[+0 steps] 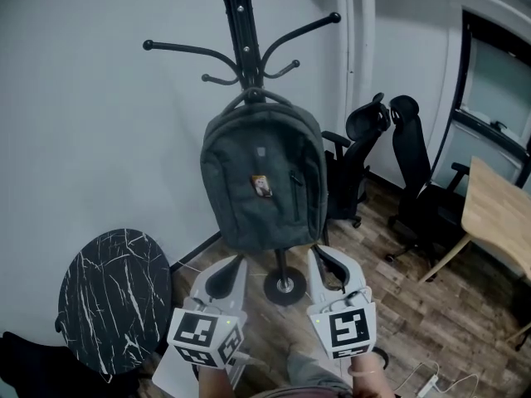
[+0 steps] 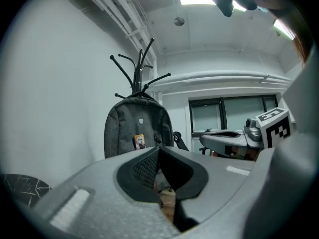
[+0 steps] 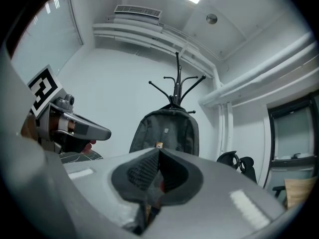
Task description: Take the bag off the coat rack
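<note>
Fingers (image 2: 142, 169) closed and empty, bag (image 1: 264, 177) hanging just ahead

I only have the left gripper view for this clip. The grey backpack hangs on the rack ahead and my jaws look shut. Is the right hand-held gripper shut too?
Observer: Yes. The right gripper view shows the right hand-held gripper with its jaws together and nothing between them.
Operator: What is on the floor around the rack?
Observer: In the head view the coat rack stands on a round base on wood flooring, with two black office chairs to its right.
Operator: And to its left?
Observer: A round marble-top table stands against the wall.
</note>
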Motion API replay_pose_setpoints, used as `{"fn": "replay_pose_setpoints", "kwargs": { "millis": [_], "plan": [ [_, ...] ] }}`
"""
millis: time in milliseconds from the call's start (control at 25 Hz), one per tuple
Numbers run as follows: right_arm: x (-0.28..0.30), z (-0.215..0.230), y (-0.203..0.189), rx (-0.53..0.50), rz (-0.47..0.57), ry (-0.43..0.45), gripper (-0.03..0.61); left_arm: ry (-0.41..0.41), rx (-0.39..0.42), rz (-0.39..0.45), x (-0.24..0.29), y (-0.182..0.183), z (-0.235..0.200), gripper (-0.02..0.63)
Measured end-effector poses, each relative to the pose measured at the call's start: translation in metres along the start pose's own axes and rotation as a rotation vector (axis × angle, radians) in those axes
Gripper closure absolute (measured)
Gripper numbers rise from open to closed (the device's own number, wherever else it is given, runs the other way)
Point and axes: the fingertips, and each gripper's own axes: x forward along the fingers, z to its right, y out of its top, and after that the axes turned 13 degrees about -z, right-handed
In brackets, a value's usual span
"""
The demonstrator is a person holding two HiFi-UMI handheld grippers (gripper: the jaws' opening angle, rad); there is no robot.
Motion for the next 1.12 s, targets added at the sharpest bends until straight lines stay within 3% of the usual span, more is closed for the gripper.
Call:
{"fn": "replay_pose_setpoints", "kwargs": {
  "millis": [1120],
  "plan": [
    [0.081,0.05,0.026,-0.102,0.051,-0.007,0.575,0.085,-0.071,0.045,0.056,0.036,-0.072,0.6]
  ]
}}
